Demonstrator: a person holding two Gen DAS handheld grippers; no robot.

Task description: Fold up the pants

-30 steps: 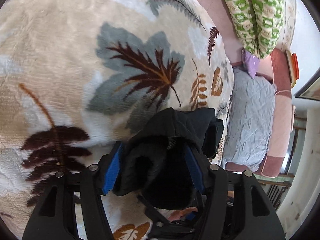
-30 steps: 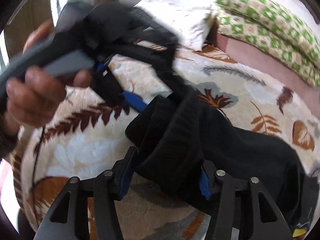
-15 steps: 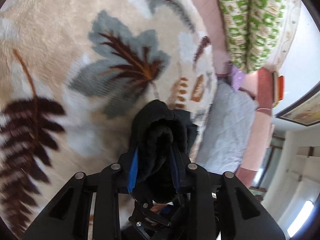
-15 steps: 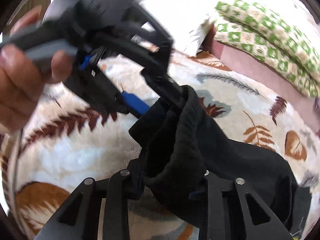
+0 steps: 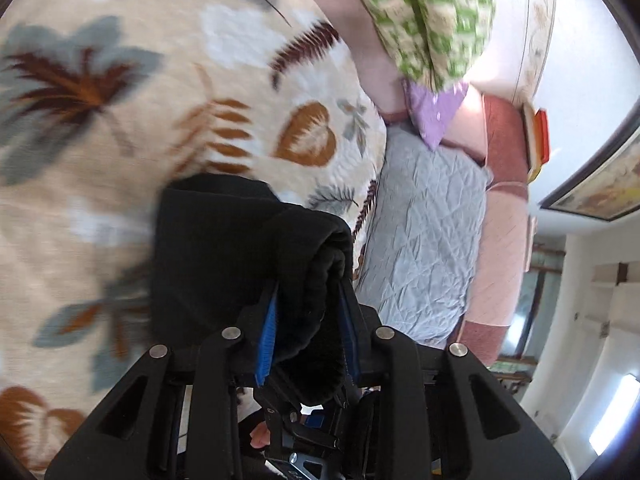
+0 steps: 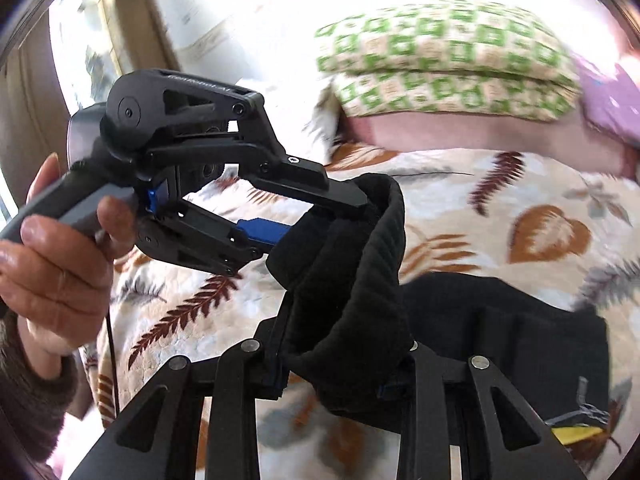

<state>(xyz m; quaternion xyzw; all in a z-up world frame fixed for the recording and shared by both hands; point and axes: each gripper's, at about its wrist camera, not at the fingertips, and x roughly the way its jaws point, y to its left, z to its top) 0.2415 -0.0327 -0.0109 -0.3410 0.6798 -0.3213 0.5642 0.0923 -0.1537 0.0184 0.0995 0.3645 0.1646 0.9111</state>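
The black pants point(image 5: 216, 248) lie partly on the leaf-patterned blanket point(image 5: 120, 100) and are lifted at one thick edge. My left gripper point(image 5: 308, 300) is shut on a bunched roll of that edge. In the right wrist view the left gripper point(image 6: 320, 216) shows from the side, clamped on the same raised black edge point(image 6: 372, 248). My right gripper point(image 6: 340, 344) is shut on the pants fabric just below it. The rest of the pants point(image 6: 520, 332) spreads on the blanket to the right.
A green-and-cream checked pillow point(image 6: 444, 64) and a purple cloth point(image 5: 436, 108) lie at the head of the bed. A grey quilted pad point(image 5: 424, 240) on pink bedding sits beside the blanket. A framed picture point(image 5: 600, 184) hangs on the wall.
Both grippers closed tighter on the pants edge and lifted it off the blanket. The left gripper swung toward the pillow end, and the fabric now hangs between the two grippers.
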